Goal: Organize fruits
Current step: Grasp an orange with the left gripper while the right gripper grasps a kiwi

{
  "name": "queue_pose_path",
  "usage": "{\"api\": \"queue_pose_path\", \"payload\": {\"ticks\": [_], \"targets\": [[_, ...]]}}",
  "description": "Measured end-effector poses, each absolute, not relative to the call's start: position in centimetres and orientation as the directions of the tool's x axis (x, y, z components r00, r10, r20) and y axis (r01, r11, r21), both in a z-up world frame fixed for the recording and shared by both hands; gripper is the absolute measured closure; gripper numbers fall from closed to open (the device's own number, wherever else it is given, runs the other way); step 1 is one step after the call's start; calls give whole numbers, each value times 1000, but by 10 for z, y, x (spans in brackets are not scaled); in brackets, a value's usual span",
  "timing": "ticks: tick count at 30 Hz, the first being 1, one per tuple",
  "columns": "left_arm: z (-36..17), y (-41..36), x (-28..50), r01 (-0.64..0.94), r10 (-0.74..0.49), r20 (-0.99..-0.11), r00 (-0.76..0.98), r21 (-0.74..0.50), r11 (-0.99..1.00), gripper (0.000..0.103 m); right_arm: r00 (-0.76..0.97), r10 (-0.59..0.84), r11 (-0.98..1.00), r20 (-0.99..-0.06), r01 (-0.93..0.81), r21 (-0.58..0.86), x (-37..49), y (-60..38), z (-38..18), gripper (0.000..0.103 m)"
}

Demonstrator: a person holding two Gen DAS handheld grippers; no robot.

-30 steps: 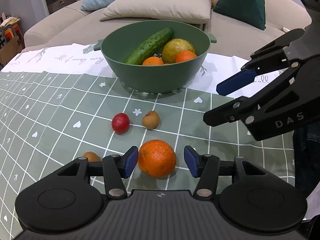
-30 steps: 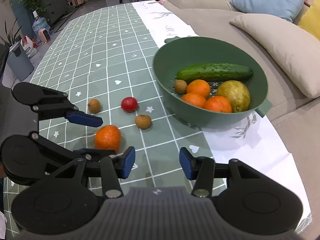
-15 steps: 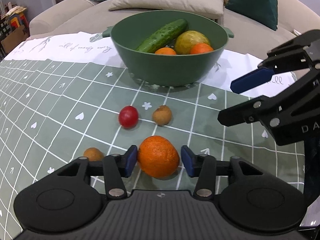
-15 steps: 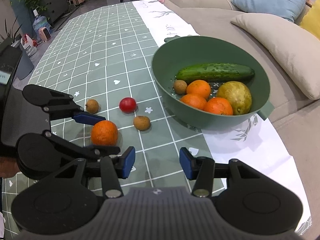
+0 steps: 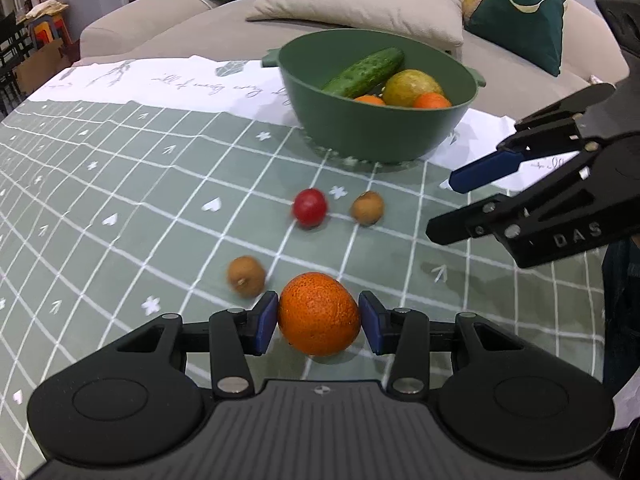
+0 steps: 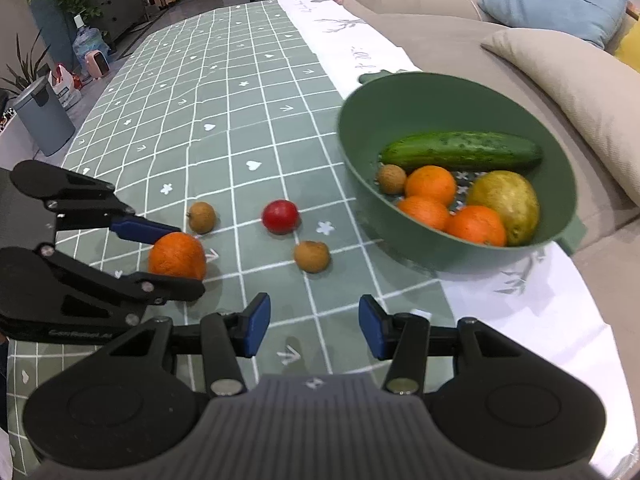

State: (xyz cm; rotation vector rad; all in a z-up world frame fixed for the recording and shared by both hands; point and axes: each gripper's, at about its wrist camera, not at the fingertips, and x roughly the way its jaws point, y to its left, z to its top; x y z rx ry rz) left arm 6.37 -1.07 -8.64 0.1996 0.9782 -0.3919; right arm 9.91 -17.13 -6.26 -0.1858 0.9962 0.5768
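My left gripper is shut on an orange, its blue pads against both sides; the orange sits at table level. On the cloth beyond lie a red fruit and two small brown fruits. A green bowl at the back holds a cucumber, a yellow-green fruit, several oranges and a small brown fruit. My right gripper is open and empty, above the cloth in front of the bowl; it shows at the right of the left wrist view.
A green checked tablecloth covers the table, with a white runner along the sofa side. The sofa carries cushions and a dark green bag. A grey bin stands on the floor past the far table edge.
My left gripper's pads have closed from either side onto the orange. The left view has swung, so the bowl now sits further right. My right gripper stays open.
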Motion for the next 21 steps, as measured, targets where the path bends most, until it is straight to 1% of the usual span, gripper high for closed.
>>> {"api": "queue_pose_path", "payload": {"ticks": [6, 13, 16, 17, 20, 21], "targets": [[-91, 10, 60, 373, -199, -848, 492, -2, 928, 53, 419, 379, 831, -825, -547, 103, 104, -150, -71, 57], [-93, 19, 60, 356, -194, -849, 492, -7, 934, 53, 438, 344, 859, -831, -505, 89, 122, -138, -89, 57], [-94, 19, 61, 356, -195, -850, 489, -10, 935, 53, 447, 330, 869, -831, -489, 82, 128, -137, -95, 59], [-95, 19, 61, 356, -197, -850, 489, -11, 934, 53, 449, 328, 871, -831, -484, 83, 130, -137, -96, 60], [-95, 19, 61, 355, -200, -848, 491, -15, 935, 53, 444, 330, 871, -833, -483, 88, 133, -137, -99, 73], [-95, 19, 62, 354, -201, -847, 492, -17, 935, 53, 439, 333, 869, -834, -485, 92, 134, -137, -100, 79]]}}
